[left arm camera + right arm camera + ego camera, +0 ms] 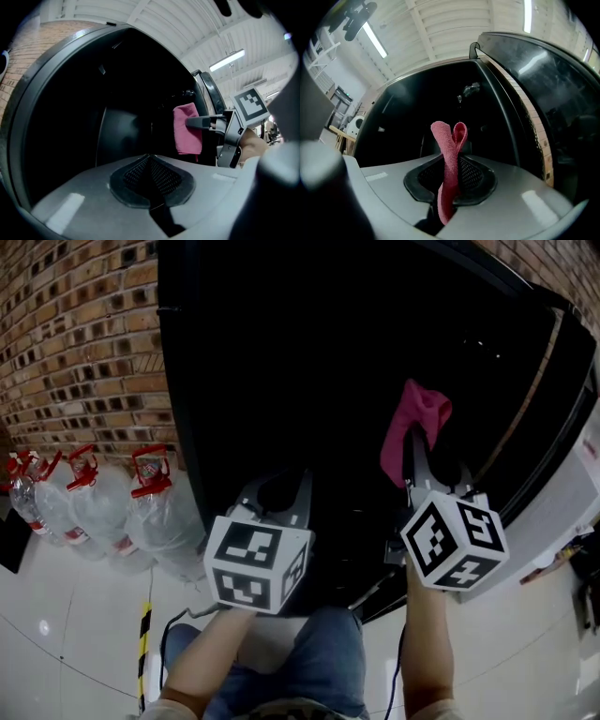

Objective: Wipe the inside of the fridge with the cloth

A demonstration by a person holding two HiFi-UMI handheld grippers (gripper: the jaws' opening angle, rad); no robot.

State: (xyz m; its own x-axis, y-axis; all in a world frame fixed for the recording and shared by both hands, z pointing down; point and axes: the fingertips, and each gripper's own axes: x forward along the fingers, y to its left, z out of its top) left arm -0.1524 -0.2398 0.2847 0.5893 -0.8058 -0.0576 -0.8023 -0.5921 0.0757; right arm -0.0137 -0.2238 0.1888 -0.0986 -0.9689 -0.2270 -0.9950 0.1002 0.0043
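Note:
The black fridge (281,352) stands open before me, its inside dark (70,117) (440,108). A pink cloth (417,423) hangs folded from my right gripper (412,451), which is shut on it and held up at the fridge opening. In the right gripper view the cloth (450,159) loops up out of the closed jaws of that gripper (450,180). My left gripper (281,493) hovers lower left of it, shut with nothing in it (150,176). The left gripper view also shows the cloth (187,129) and the right gripper (197,123) to the right.
The fridge door (553,427) stands open at the right, close to my right gripper. Several large water bottles (150,512) with red caps stand on the floor against the brick wall (84,343) at left. A black-yellow strip (145,634) marks the tiled floor.

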